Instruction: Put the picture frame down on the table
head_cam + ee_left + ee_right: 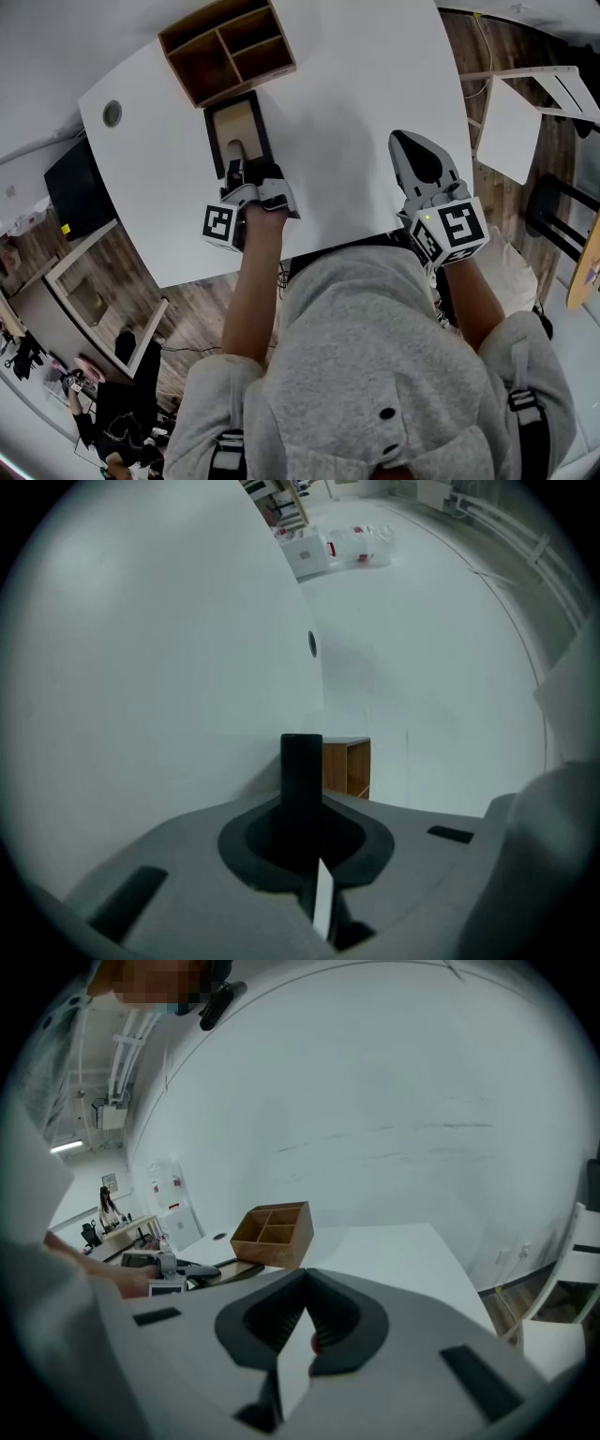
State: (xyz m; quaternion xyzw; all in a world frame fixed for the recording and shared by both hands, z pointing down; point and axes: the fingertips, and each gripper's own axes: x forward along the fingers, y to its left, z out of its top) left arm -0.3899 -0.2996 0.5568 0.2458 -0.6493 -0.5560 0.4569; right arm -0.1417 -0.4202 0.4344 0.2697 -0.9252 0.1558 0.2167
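Frame [236, 120] inside left tool [235, 155] (tight grip)

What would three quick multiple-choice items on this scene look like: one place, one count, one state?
1. Where is the frame relative to the organizer?
A. right in front of it
B. inside it
C. far off at the opposite edge

2. How many compartments does the organizer have?
A. two
B. three
C. six

3. What are the left tongs doing?
A. standing wide open
B. shut on the frame
C. shut on the organizer

Answers:
1. A, as the head view shows the frame next to the organizer's near side.
2. B, as there is one long compartment plus two short ones.
3. B, as the left gripper view shows the frame's black edge clamped between the jaws.
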